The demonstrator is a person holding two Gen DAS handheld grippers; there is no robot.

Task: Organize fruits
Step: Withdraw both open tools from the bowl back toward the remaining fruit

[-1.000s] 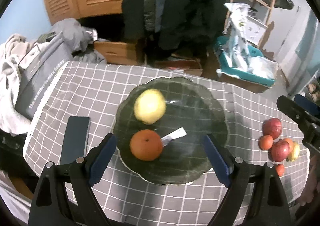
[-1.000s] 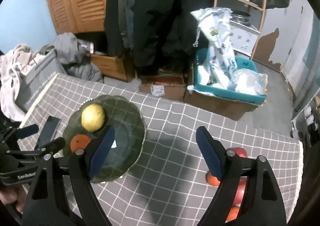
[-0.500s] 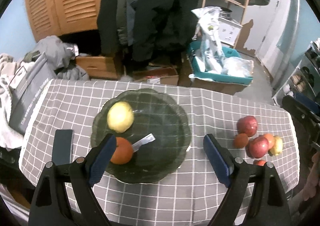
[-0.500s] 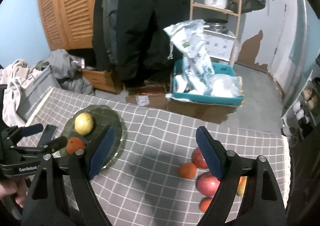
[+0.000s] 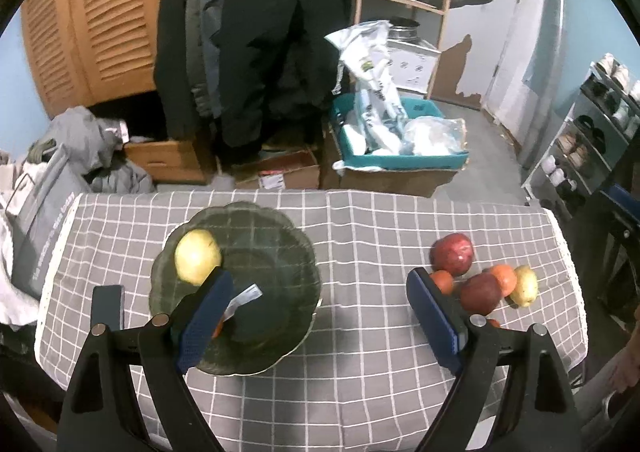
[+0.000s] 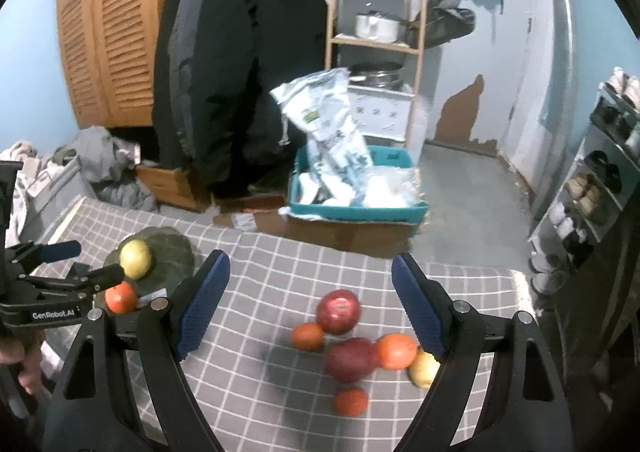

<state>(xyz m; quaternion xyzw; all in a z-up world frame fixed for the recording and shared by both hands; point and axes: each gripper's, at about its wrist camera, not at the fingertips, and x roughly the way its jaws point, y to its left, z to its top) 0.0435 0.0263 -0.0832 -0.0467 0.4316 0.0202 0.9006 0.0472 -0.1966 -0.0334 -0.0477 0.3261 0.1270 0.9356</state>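
A dark green plate (image 5: 280, 252) on the checked tablecloth holds a yellow pear (image 5: 197, 256) and an orange (image 5: 218, 328) mostly hidden behind my left finger. A loose pile at the right has a red apple (image 5: 453, 254), a second red apple (image 5: 480, 293), oranges (image 5: 503, 278) and a small yellow pear (image 5: 525, 285). My left gripper (image 5: 320, 312) is open and empty above the table between plate and pile. My right gripper (image 6: 310, 302) is open and empty above the pile's red apple (image 6: 338, 311). The plate (image 6: 172, 252) shows at the left in the right wrist view.
A dark phone (image 5: 106, 306) lies left of the plate. A white slip (image 5: 244, 298) lies in the plate. Behind the table are a teal bin of bags (image 5: 400, 144), cardboard boxes, hanging coats and a wooden shelf. A grey bag and clothes sit at the left.
Both grippers have pulled back and swung right. The plate has slid left in both views and the fruit pile has come into full view under the right gripper. Both stay open.
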